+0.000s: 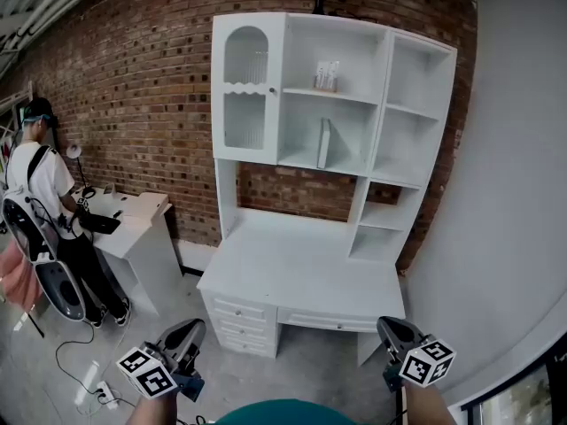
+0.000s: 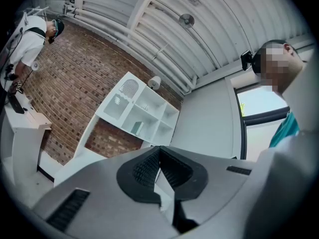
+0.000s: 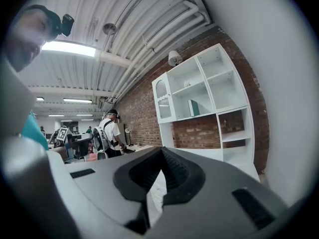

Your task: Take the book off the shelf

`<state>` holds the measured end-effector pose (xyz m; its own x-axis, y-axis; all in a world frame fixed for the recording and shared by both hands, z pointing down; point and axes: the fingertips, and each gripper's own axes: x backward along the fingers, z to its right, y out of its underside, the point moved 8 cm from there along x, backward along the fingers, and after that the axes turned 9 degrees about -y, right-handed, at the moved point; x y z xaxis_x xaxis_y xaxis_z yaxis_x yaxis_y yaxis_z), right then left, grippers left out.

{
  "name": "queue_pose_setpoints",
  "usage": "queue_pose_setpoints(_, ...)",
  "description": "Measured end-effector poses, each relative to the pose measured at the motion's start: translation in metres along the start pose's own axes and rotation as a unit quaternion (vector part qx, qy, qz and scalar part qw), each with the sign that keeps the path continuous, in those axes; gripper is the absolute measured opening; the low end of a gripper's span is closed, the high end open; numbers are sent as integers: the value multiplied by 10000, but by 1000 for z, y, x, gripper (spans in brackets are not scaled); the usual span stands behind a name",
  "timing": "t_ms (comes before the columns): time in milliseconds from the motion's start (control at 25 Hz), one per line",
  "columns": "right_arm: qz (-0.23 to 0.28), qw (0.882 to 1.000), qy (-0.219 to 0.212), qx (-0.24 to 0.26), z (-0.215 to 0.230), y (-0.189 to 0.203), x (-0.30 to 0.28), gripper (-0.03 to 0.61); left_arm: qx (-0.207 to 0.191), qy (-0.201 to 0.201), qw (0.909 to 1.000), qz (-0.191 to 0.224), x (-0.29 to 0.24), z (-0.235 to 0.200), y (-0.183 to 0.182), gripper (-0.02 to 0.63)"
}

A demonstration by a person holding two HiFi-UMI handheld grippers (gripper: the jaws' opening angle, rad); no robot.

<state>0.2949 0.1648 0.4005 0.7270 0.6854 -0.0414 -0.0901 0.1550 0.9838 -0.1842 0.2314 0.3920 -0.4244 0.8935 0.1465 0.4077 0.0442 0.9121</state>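
At the middle of the head view, the book (image 1: pixel 324 143) is leaning a little in the central compartment of the white shelf (image 1: pixel 384 122), which is standing on the white table (image 1: pixel 301 268) against the brick wall (image 1: pixel 142 87). Along the lower edge, the left gripper (image 1: pixel 188 333) and the right gripper (image 1: pixel 394 329) are hovering well apart from the shelf, each with its jaws closed together and holding nothing. At the left edge, a person (image 1: pixel 40 180) is standing at another white table (image 1: pixel 133 215).
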Motion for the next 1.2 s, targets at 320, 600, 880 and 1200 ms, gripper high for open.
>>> queue_pose_setpoints(320, 22, 9999, -168, 36, 22, -7, 15, 20, -19, -89, 9999, 56, -16, 24, 11, 14)
queue_pose_setpoints(600, 91, 9996, -250, 50, 54, -14, 31, 21, -35, -71, 9999, -62, -44, 50, 25, 14)
queue_pose_setpoints(880, 81, 9996, -265, -42, 84, -5, 3, 21, -36, -59, 9998, -167, -81, 30, 32, 14)
queue_pose_setpoints(1200, 167, 9997, 176, 95, 122, -7, -86, 21, 33, 349, 9990, -284, -171, -72, 28, 14)
